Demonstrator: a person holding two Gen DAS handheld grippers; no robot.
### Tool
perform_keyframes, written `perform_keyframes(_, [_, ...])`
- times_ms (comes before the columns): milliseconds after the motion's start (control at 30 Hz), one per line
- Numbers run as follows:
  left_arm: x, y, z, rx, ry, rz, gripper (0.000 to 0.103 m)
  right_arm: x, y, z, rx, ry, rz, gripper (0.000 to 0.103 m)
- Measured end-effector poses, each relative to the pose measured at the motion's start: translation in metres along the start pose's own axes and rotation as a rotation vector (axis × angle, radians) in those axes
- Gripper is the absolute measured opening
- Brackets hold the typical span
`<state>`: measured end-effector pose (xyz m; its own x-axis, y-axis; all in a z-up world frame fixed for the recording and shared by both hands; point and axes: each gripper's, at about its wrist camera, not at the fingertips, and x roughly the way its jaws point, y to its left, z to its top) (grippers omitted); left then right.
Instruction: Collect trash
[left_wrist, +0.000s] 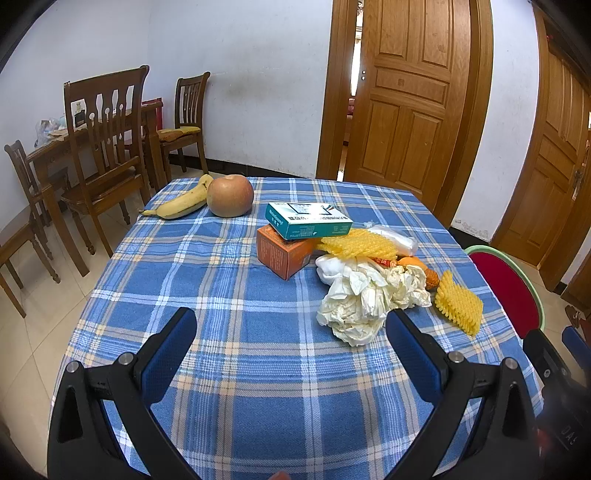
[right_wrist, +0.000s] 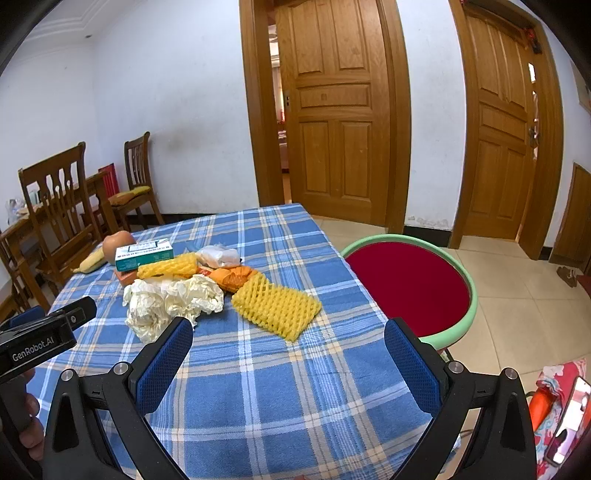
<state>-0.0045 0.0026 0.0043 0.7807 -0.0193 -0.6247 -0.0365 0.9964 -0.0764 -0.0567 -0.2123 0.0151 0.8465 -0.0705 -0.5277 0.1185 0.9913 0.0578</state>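
A heap of trash lies on the blue plaid tablecloth (left_wrist: 236, 354): crumpled white paper (left_wrist: 364, 295) (right_wrist: 170, 299), a yellow foam fruit net (left_wrist: 459, 302) (right_wrist: 275, 304), a second yellow net (left_wrist: 360, 244) (right_wrist: 168, 266), an orange wrapper (right_wrist: 231, 277) and a clear plastic bag (left_wrist: 397, 238) (right_wrist: 218, 256). My left gripper (left_wrist: 291, 325) hovers open just short of the white paper, empty. My right gripper (right_wrist: 289, 332) is open and empty too, close in front of the near yellow net.
A teal box (left_wrist: 308, 219) rests on an orange box (left_wrist: 282, 256); an apple (left_wrist: 229, 195) and a banana (left_wrist: 181, 203) lie at the far left. A red stool with a green rim (right_wrist: 410, 286) stands right of the table. Wooden chairs (left_wrist: 107, 147) and doors (right_wrist: 334, 110) lie beyond.
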Motion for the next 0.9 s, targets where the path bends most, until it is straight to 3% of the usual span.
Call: perform_keyframes(900, [0.0005,0.0016,0.0001,0.001,0.004,0.004,0.101,0.0021,0.0034,-0.0025,-0.005,0.002,0.002,0.103])
